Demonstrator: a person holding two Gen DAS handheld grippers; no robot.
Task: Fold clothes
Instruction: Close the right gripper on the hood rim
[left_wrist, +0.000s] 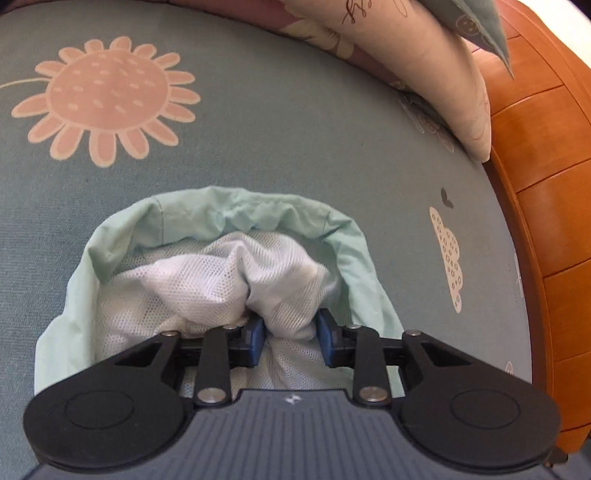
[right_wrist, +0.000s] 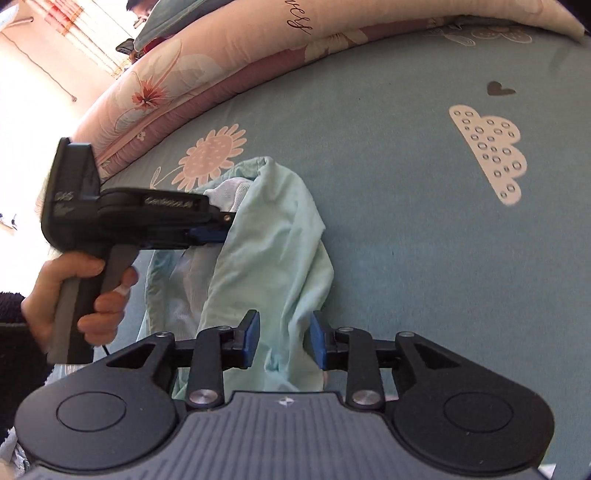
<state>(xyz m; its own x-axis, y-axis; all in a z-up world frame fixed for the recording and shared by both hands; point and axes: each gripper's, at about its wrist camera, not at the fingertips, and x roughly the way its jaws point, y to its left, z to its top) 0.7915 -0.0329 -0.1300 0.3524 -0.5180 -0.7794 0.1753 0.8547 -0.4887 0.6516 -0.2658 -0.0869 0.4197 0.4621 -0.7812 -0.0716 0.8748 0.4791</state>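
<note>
Your left gripper (left_wrist: 290, 334) has its blue pads (left_wrist: 256, 338) set apart with a bunch of the white mesh lining (left_wrist: 207, 280) between them; the mesh touches both pads, but you cannot tell whether they are clamped on it or only straddling it. Your right gripper (right_wrist: 284, 341) likewise has its pads (right_wrist: 250, 339) apart with a fold of the mint garment (right_wrist: 273, 236) running between them, and whether they pinch the cloth cannot be told either.

The garment lies on the bed sheet (left_wrist: 295, 129), near the edge closest to you. In the left wrist view its mint waistband (left_wrist: 236, 206) arches around the mesh beyond the pads. In the right wrist view your left hand (right_wrist: 66, 291) grips the left tool's handle, and that tool reaches into the garment from the left side.

Beyond the garment the sheet carries a pink sunflower print (left_wrist: 107, 99) and, toward the right edge, a cream cloud print (left_wrist: 448, 254) with a small dark heart (left_wrist: 446, 197) above it. At the far edge lies a folded quilt (right_wrist: 221, 74), and a wooden floor (left_wrist: 546, 184) runs beside the bed's right edge
</note>
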